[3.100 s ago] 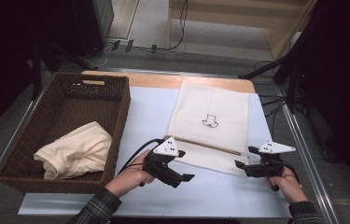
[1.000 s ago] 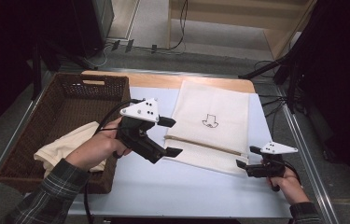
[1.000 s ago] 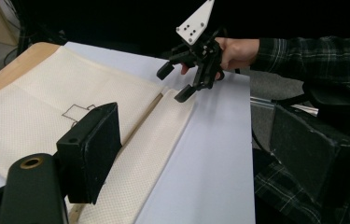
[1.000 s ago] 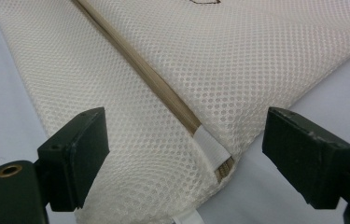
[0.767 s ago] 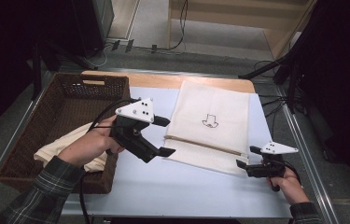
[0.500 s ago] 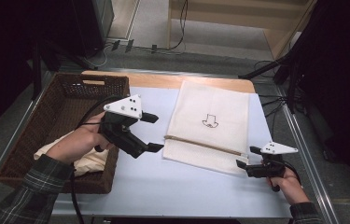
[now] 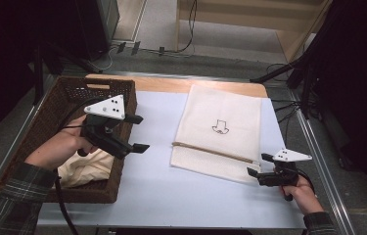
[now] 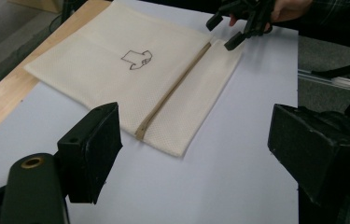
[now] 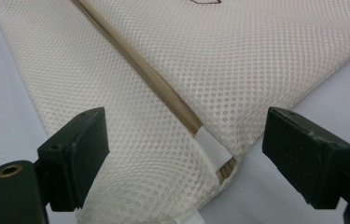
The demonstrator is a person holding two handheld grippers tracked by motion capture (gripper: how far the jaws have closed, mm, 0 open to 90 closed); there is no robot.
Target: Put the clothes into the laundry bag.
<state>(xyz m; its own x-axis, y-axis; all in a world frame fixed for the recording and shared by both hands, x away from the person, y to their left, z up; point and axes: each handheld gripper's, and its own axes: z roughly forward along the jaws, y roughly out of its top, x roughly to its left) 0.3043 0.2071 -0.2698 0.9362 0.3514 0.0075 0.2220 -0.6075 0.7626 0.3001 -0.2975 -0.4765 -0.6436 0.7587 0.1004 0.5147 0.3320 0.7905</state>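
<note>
Now: right gripper — jaws apart — at the mesh bag's corner; left gripper, apart, beside the basket.

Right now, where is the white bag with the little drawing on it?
In the high view, the mesh bag lies flat on the pale blue mat, right of the wicker basket. Its near right corner sits just in front of the right tool.

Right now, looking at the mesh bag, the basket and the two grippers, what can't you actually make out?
- Cream cloth in the brown wicker basket, high view: partly hidden by the left hand and basket wall.
- Cream mesh zip bag, right gripper view: cut off by the edges; zip pull not visible.
- Small black drawing on it: too small to identify.
- Right gripper, left gripper view: cut off at the top edge.
</note>
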